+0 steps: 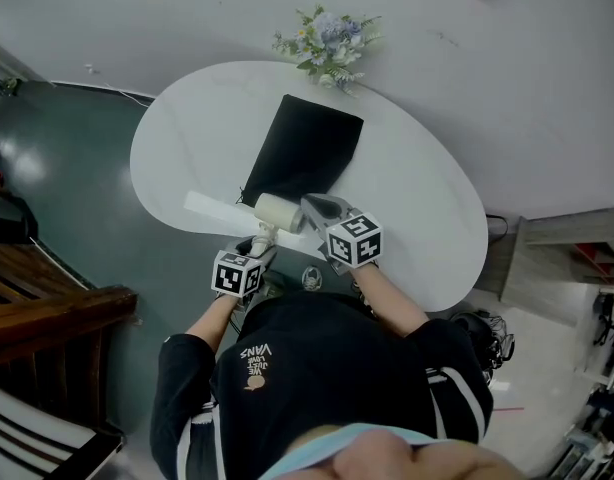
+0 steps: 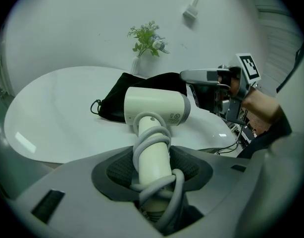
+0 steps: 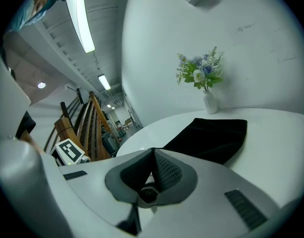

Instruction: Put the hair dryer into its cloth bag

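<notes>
1. Jaws of left gripper (image 1: 257, 248): partly spread, pinching handle of hair dryer (image 2: 157, 105); cord (image 2: 151, 144) coiled round that handle.
2. Jaws of right gripper (image 1: 313, 208): pressed together, nothing between; just beside dryer head.
3. Hair dryer held over near edge of desk (image 1: 417, 198), head just short of cloth bag (image 1: 305, 148); bag flat on desk.
4. Count: two grippers, one hair dryer, one cloth bag, one vase of flowers (image 1: 327, 43).
</notes>
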Motion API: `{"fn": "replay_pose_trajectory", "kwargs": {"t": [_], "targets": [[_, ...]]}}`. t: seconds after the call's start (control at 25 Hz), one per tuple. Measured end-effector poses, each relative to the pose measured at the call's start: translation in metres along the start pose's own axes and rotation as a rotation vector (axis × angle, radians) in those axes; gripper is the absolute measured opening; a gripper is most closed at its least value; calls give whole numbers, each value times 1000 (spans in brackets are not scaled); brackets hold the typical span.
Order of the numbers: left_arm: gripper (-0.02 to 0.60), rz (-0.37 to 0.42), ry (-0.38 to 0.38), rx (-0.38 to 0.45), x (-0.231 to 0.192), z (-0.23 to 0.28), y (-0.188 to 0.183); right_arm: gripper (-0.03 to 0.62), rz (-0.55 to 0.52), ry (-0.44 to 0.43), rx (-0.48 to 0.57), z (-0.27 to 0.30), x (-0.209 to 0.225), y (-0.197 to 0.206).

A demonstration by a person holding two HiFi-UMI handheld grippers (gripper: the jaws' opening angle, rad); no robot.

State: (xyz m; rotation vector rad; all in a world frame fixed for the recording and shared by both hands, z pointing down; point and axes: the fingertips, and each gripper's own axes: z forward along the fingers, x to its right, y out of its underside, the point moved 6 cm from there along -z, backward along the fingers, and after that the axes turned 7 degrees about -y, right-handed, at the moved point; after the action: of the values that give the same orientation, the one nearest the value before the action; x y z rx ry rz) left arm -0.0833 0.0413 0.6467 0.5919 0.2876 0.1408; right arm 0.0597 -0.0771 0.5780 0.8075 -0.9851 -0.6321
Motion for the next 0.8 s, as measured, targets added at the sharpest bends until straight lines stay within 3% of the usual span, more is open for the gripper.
{"fn": "replay_pose_trajectory", "kwargs": {"t": [0.8], "targets": [[235,-15,49,1,-6,62,-85,48,-67,32,-37,-8,-15,9]]}}
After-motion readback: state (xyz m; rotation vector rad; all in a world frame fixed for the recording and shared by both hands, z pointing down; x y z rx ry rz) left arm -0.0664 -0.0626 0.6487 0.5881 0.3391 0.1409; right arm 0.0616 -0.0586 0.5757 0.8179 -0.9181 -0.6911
